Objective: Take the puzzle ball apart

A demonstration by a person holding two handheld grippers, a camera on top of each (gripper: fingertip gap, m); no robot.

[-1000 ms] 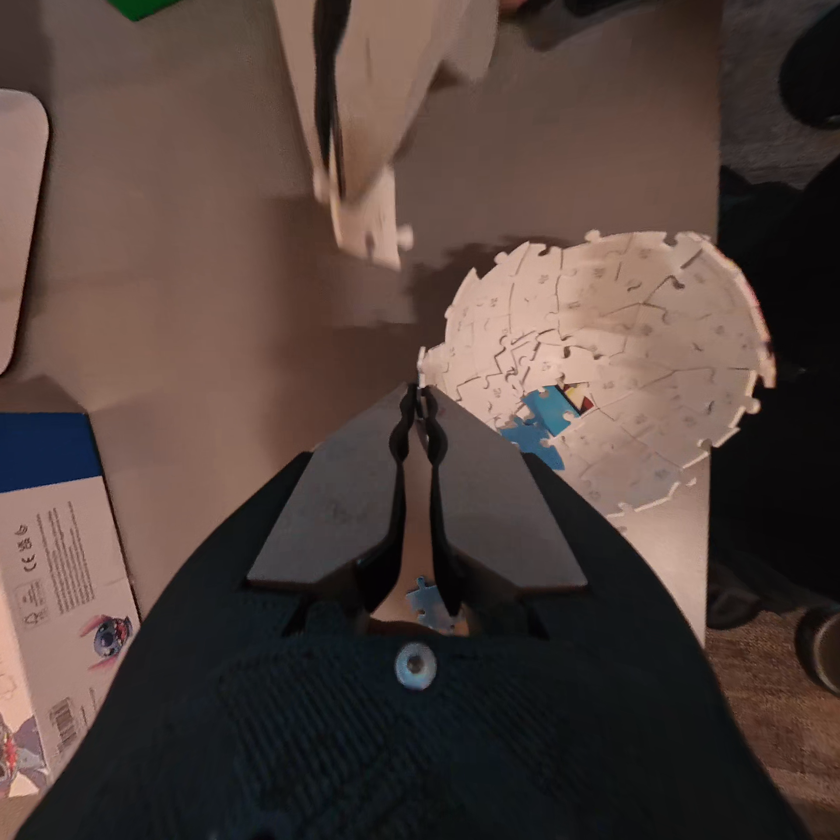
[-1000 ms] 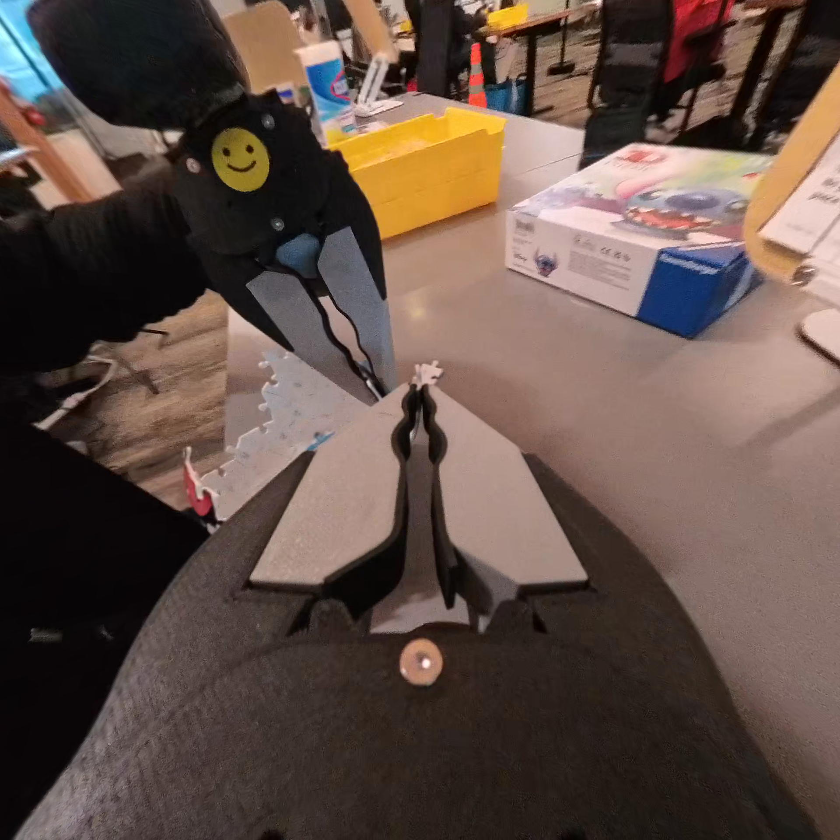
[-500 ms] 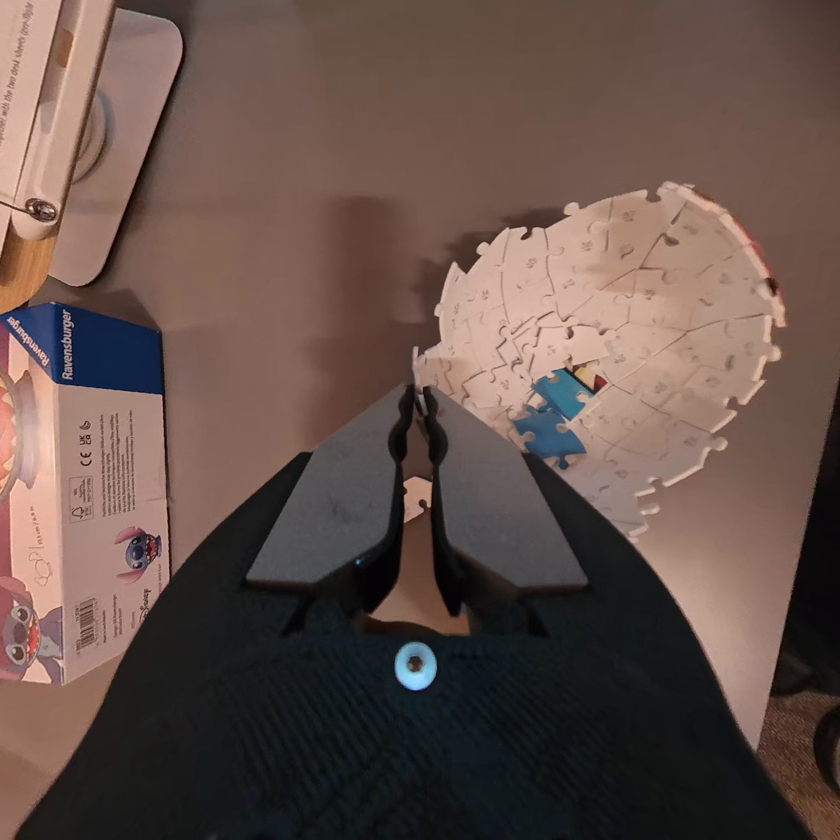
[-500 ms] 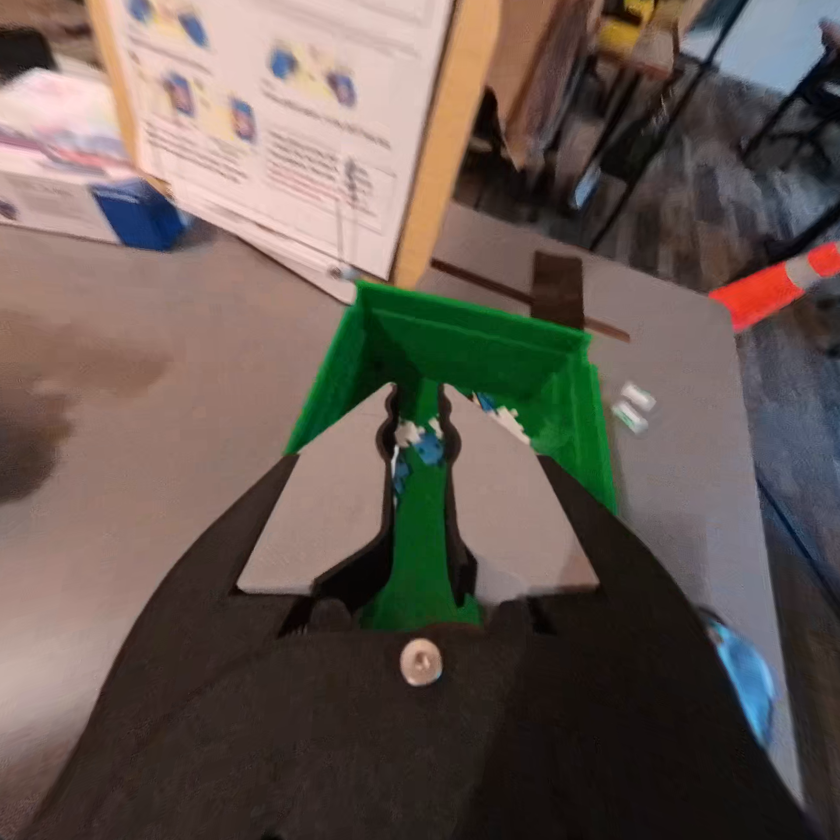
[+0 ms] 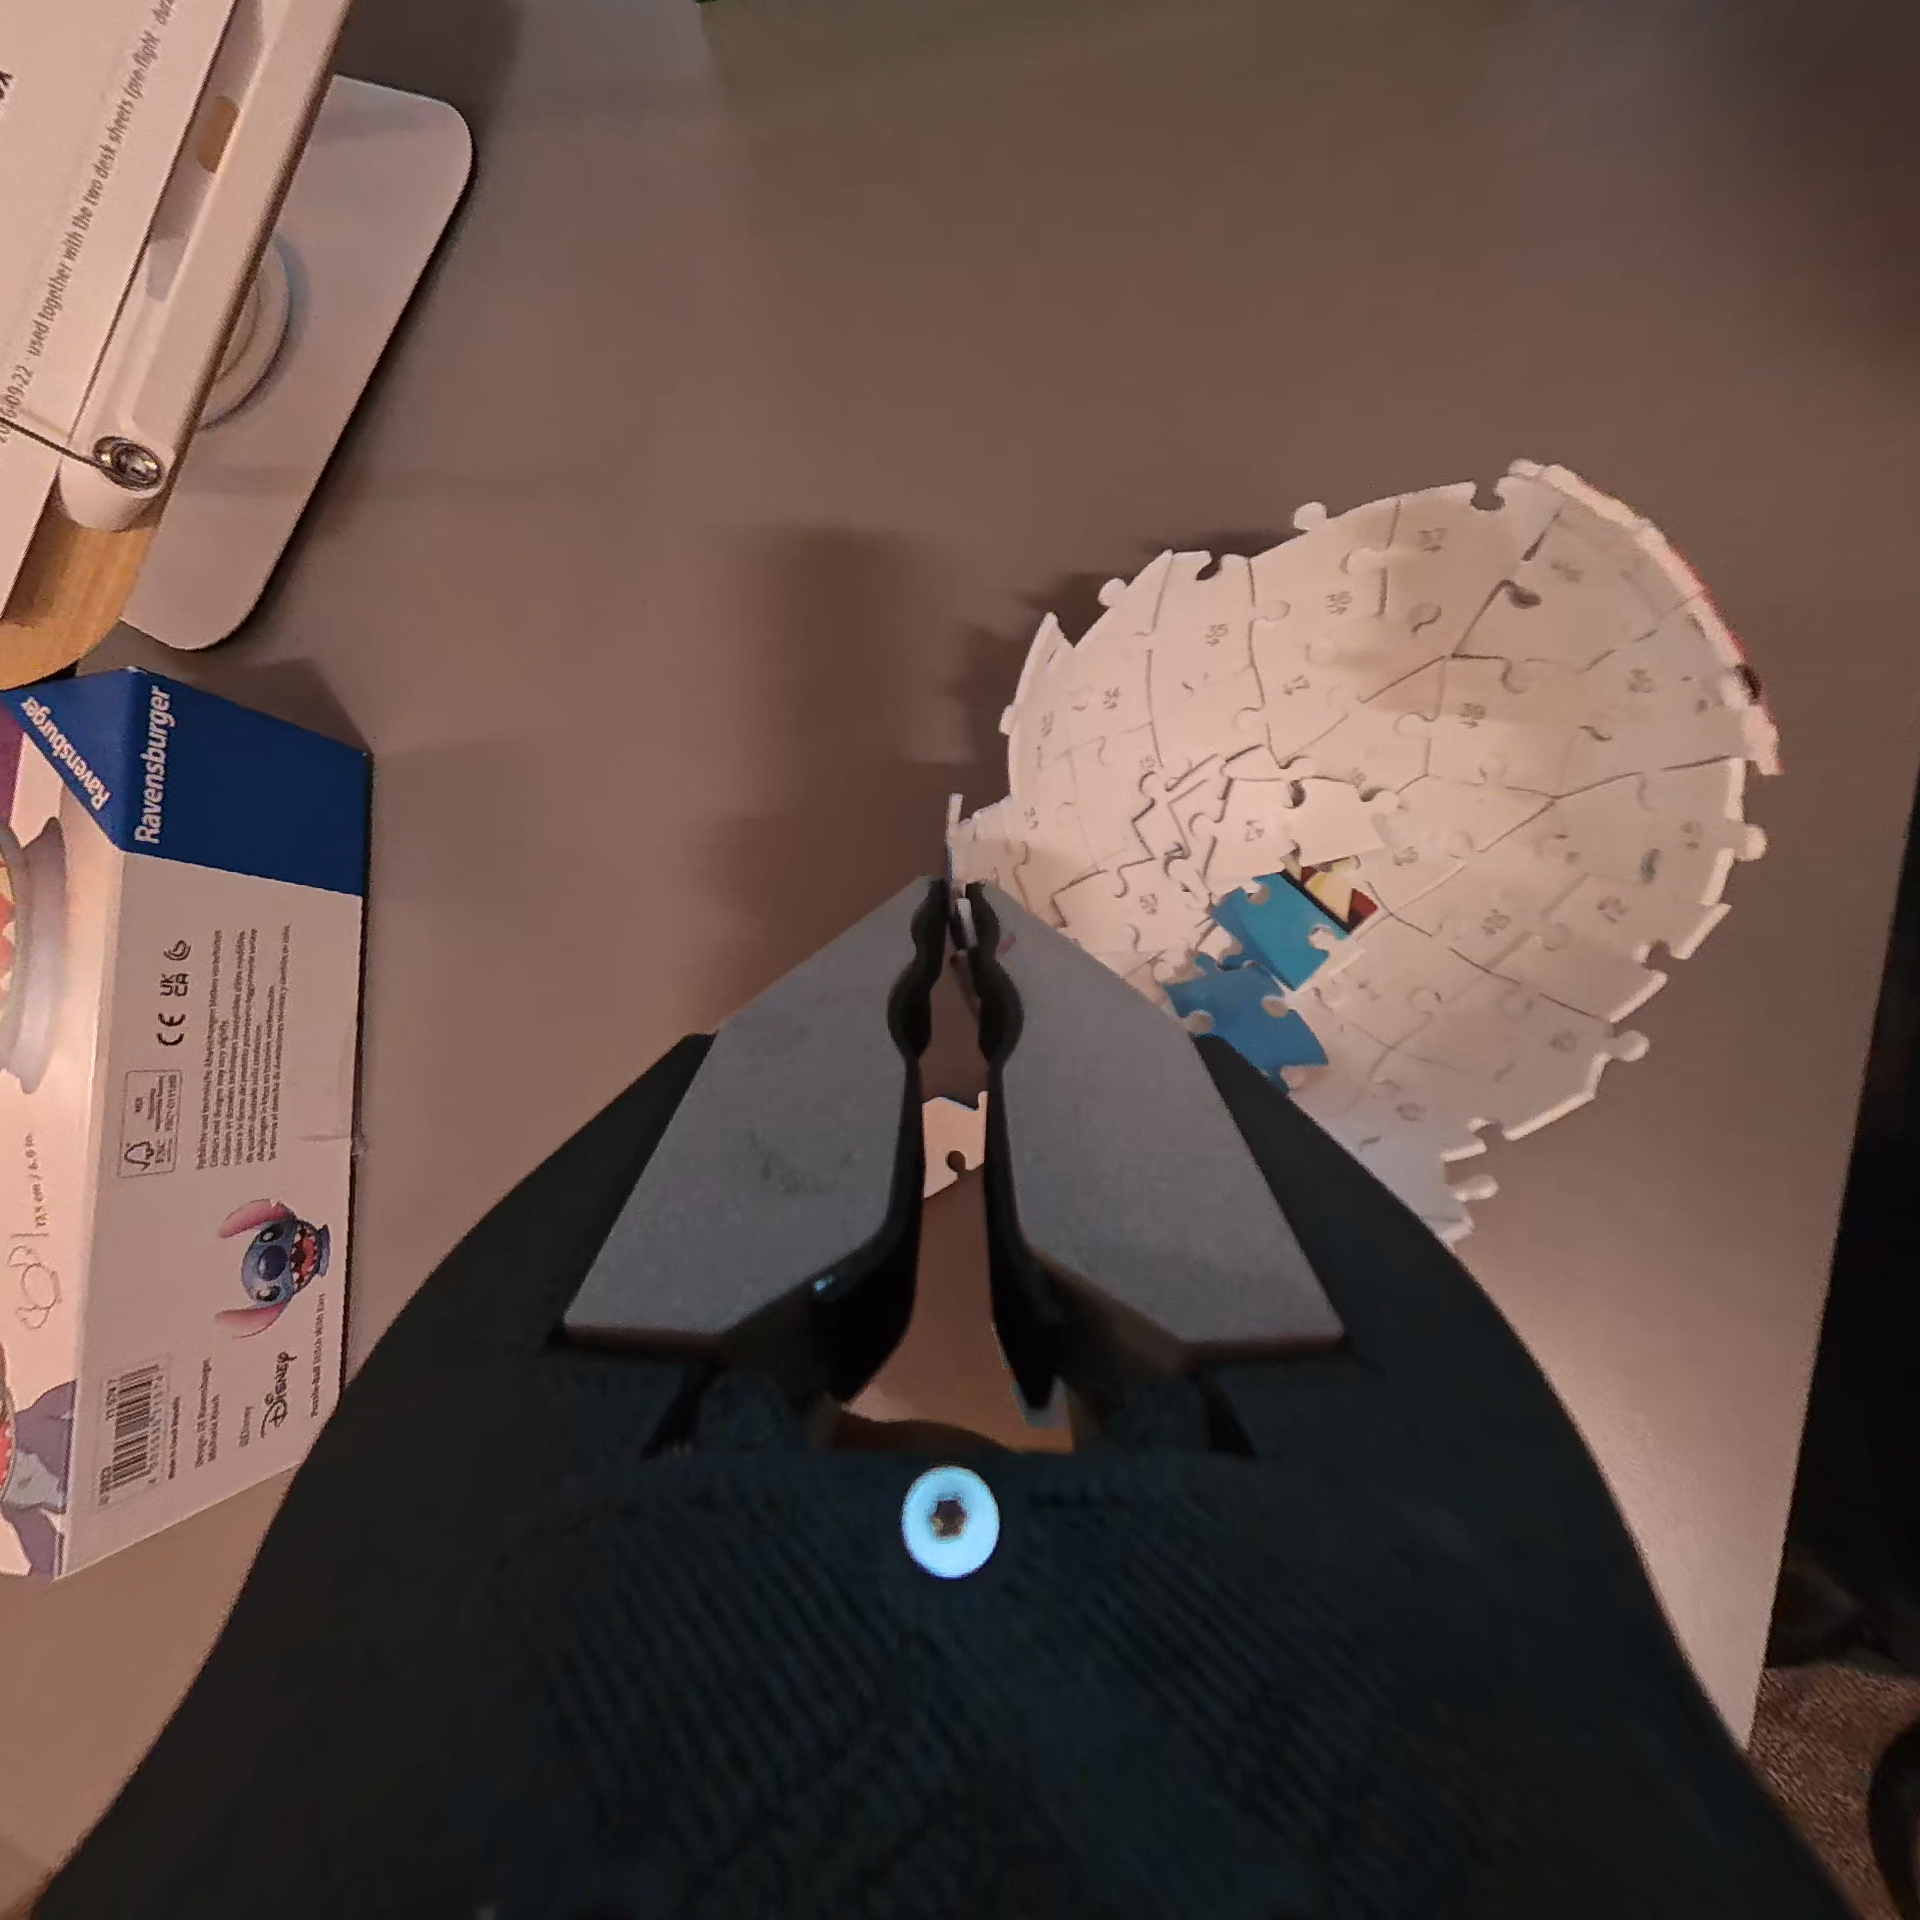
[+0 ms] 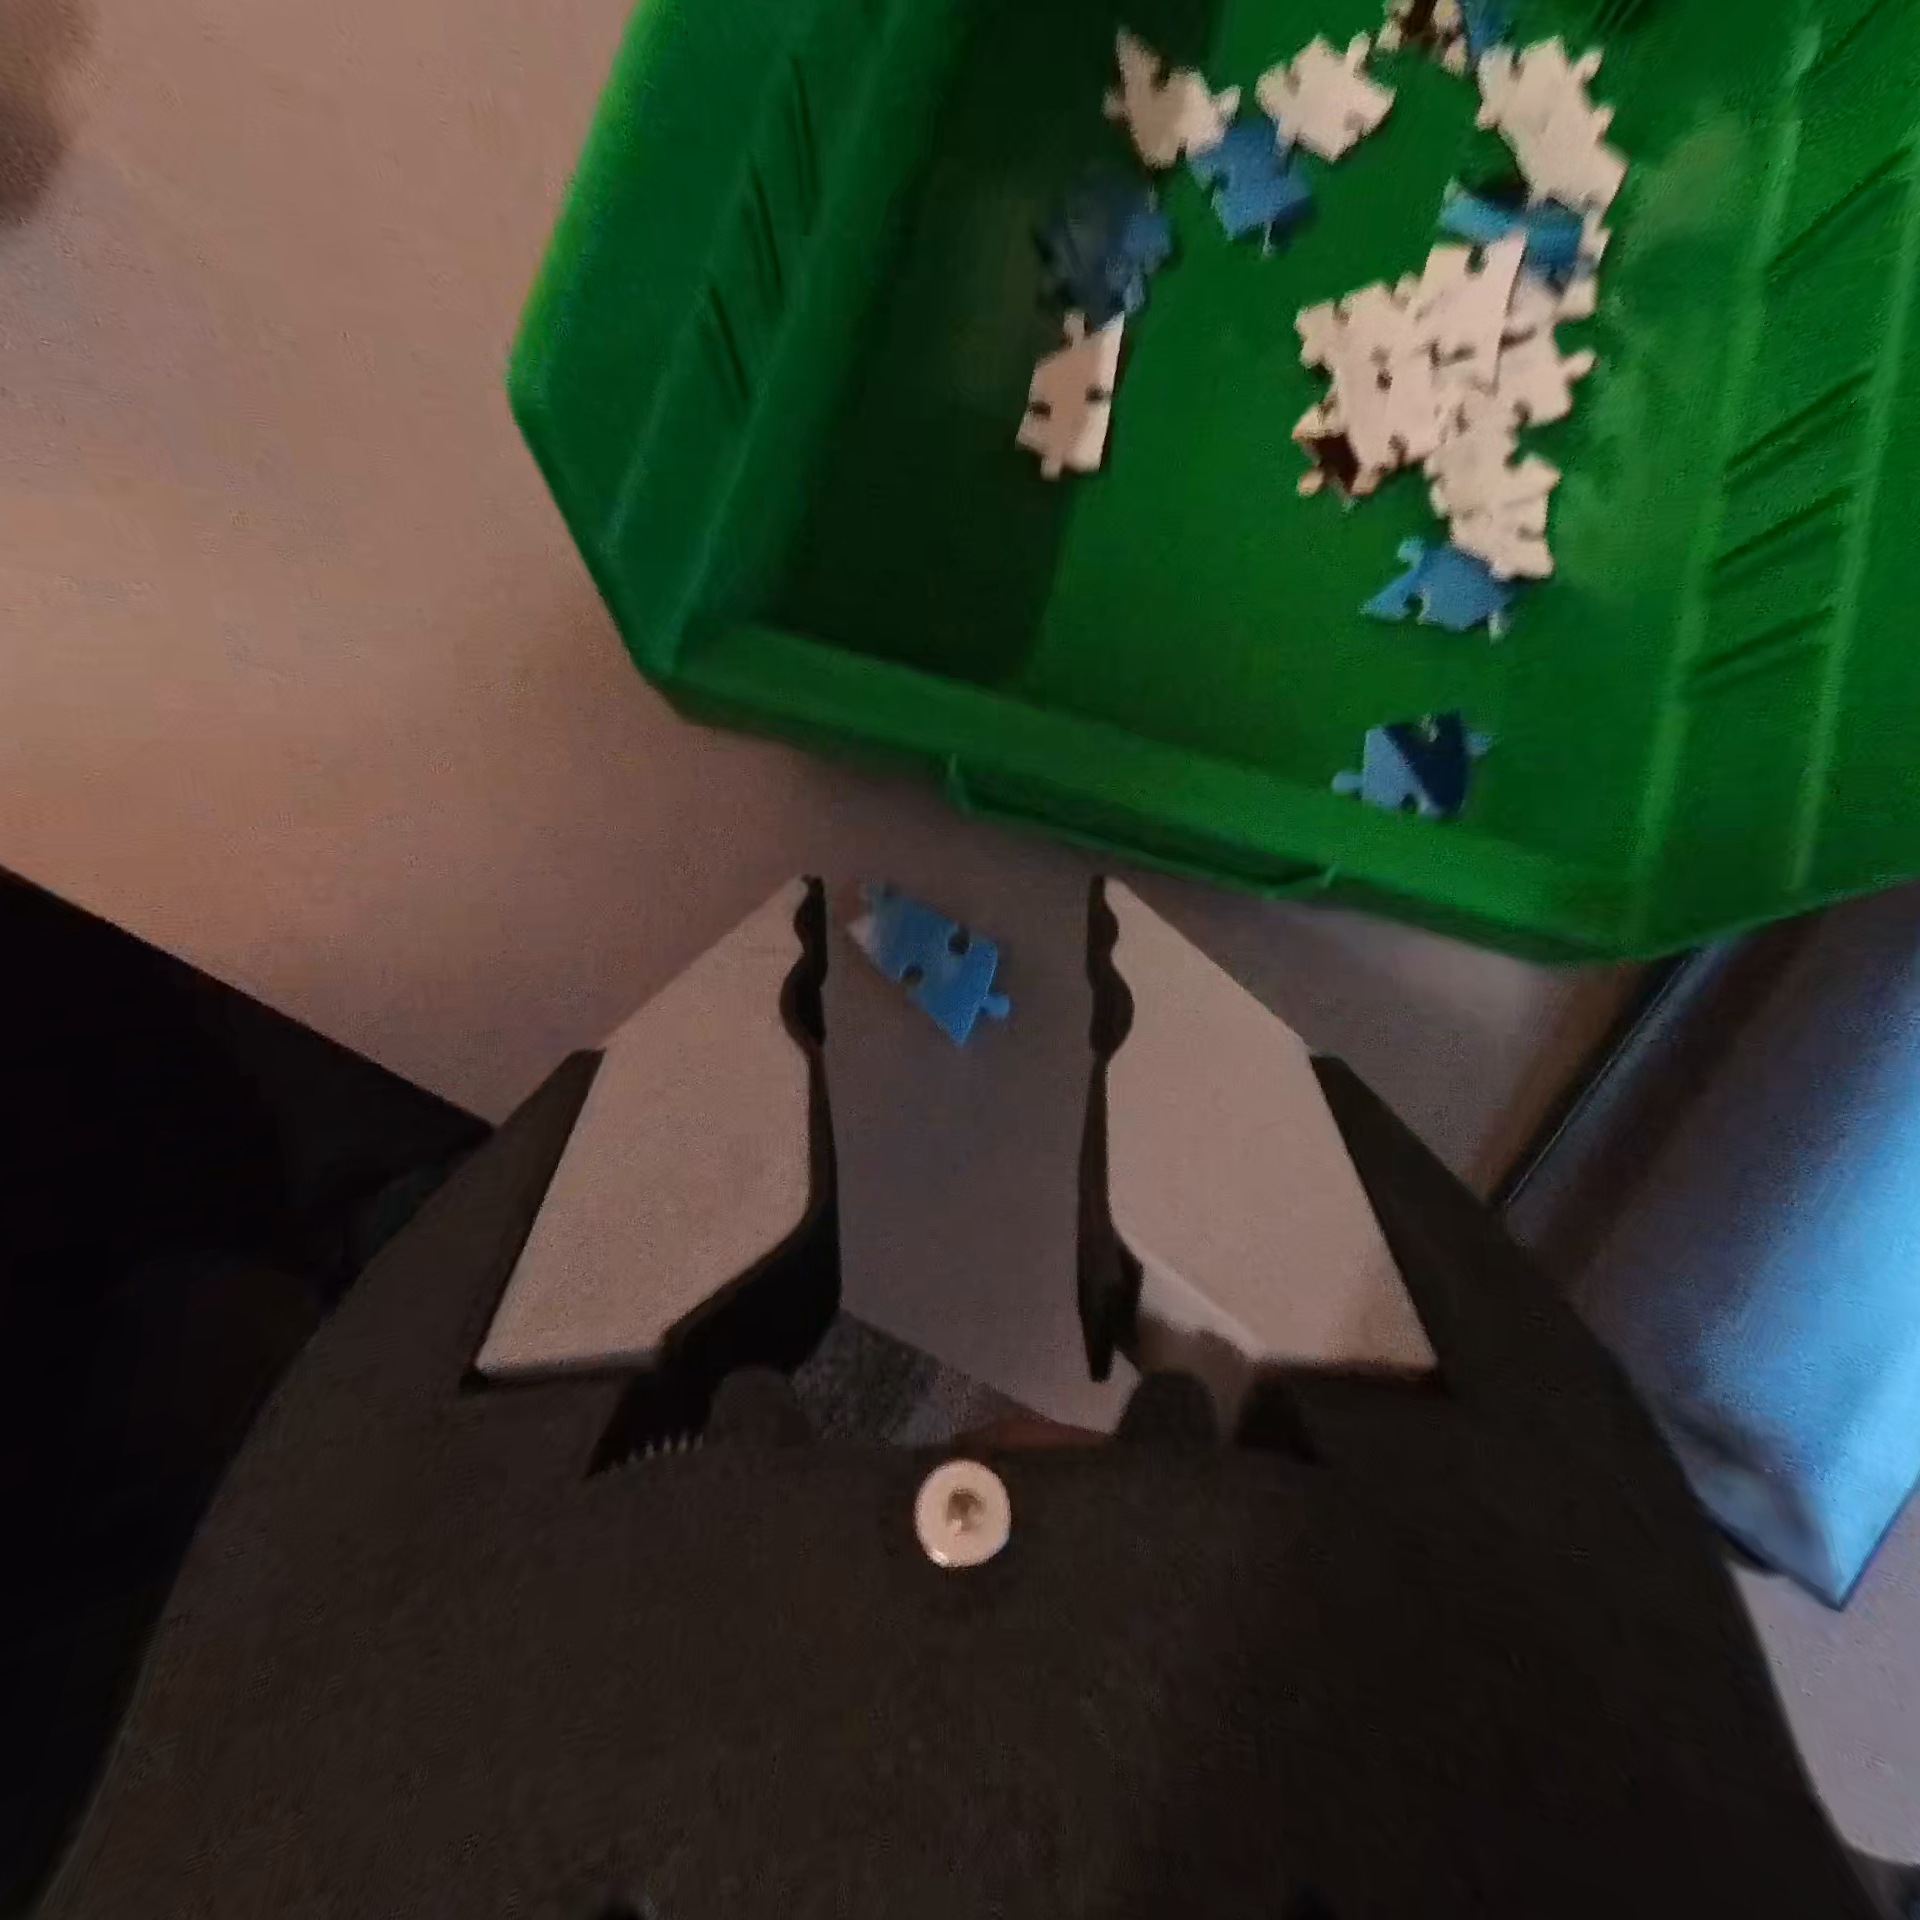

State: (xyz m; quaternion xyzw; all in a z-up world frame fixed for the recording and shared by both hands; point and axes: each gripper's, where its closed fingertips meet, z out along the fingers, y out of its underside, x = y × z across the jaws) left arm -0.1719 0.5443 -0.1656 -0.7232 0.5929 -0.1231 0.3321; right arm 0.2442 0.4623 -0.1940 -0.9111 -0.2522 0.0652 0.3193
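My left gripper (image 5: 958, 902) has its fingers (image 5: 805, 1091) clenched on the rim of the puzzle shell (image 5: 1455, 790), pinching a thin white edge piece between the tips. The shell is a half-built bowl of curved white pieces with a knobbed, unfinished rim, lying on the grey tabletop (image 5: 779, 416) just right of the fingers, its hollow side towards me. Inside it, low down, sit two loose blue pieces (image 5: 1262, 966), and a gap beside them shows a patch of red and yellow. A small white piece (image 5: 951, 1138) lies on the tabletop under the fingers, mostly hidden by them.

My right gripper (image 6: 954, 914) is released, its fingers (image 6: 707, 1122) wide apart. A single blue puzzle piece (image 6: 935, 961) shows between them, nearer the left finger and not touched by either pad; I cannot tell whether it is resting on the tabletop or in the air. Just beyond stands a green bin (image 6: 831, 717) with scattered white and blue pieces (image 6: 1444, 374) on its floor, all blurred.

To the left in the left wrist view a puzzle box (image 5: 208, 1091) is cut off by the frame, and above it a white stand (image 5: 343, 312) with a sheet holder is only partly in view. A blue blur (image 6: 1745, 1299) at the right edge of the right wrist view is too smeared to identify.
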